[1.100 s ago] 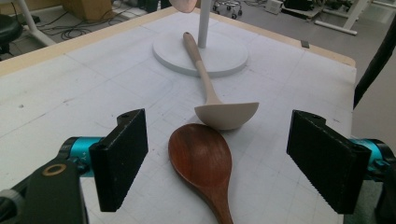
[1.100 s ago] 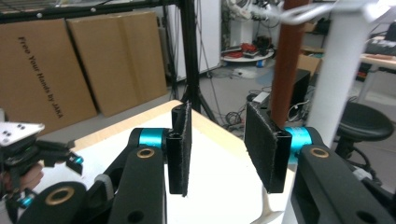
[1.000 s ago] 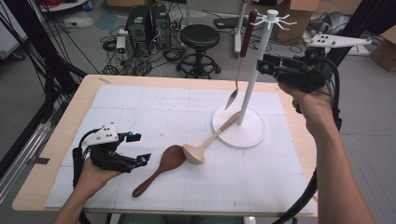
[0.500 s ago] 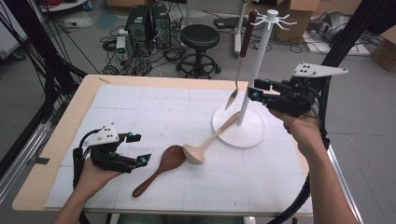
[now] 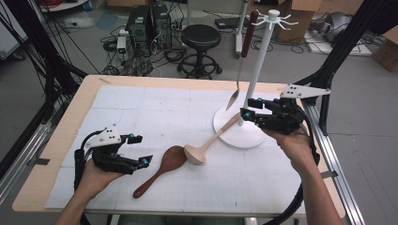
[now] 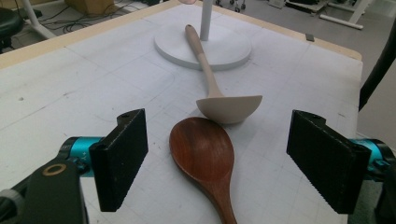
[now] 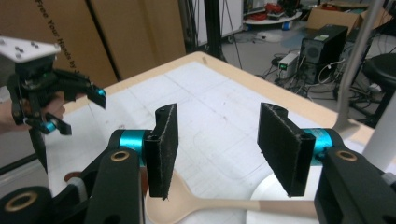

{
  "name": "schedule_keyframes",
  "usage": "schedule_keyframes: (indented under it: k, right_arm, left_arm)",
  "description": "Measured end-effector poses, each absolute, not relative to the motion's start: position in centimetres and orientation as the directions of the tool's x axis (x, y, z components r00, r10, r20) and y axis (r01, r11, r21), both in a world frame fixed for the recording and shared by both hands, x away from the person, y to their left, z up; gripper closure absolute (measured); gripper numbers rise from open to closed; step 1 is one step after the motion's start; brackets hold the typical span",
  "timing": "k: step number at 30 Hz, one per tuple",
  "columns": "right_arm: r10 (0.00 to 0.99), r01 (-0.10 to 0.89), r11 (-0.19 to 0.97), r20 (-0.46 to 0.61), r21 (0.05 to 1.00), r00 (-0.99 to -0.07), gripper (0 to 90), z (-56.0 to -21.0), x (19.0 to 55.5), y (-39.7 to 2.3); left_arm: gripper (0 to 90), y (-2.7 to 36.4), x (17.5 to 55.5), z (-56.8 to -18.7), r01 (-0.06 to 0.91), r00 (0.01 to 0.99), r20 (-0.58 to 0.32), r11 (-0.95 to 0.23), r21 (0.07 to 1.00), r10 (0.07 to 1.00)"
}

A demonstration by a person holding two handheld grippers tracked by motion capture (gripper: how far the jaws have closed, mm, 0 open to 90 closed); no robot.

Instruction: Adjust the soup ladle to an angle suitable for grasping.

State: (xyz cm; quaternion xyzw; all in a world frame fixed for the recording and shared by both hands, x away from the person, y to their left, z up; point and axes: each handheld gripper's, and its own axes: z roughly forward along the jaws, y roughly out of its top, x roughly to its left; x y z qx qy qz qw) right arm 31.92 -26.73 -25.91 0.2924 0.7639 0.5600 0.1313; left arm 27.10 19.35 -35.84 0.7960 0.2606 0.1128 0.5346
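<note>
The right gripper (image 5: 248,114) hangs just above the pale spoon (image 5: 206,143). Its fingers (image 7: 163,149) have just been opening, and they grasp nothing. The pale spoon lies on the table (image 5: 155,101), its handle resting on the white stand (image 5: 244,133). The left gripper (image 5: 139,150) is released too, beside the dark spoon (image 5: 162,168).

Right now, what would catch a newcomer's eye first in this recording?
The tall white stand at the table's far right, with one utensil hanging from its top. Below, a pale ladle leans on the stand's base beside a dark wooden spoon, with the right gripper open near the ladle's handle.
</note>
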Motion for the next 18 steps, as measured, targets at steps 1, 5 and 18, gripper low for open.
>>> schedule_keyframes:
  k: [1,5,18]
  right_arm:
    - [0.593,0.306,0.205,0.131,0.930,-0.795,48.1,-26.3,31.9,-26.6]
    - [0.587,0.321,0.217,0.140,0.922,-0.798,48.1,-27.6,31.9,-26.1]
    - [0.547,0.360,0.276,0.162,0.891,-0.821,48.3,-31.0,31.6,-23.6]
  left_arm:
    - [21.1,19.3,27.1,-35.8,0.295,0.838,-0.099,-0.293,0.909,0.536]
    - [21.1,19.3,27.1,-35.9,0.296,0.837,-0.098,-0.296,0.908,0.538]
    - [21.0,19.3,27.1,-35.9,0.300,0.837,-0.103,-0.293,0.908,0.538]
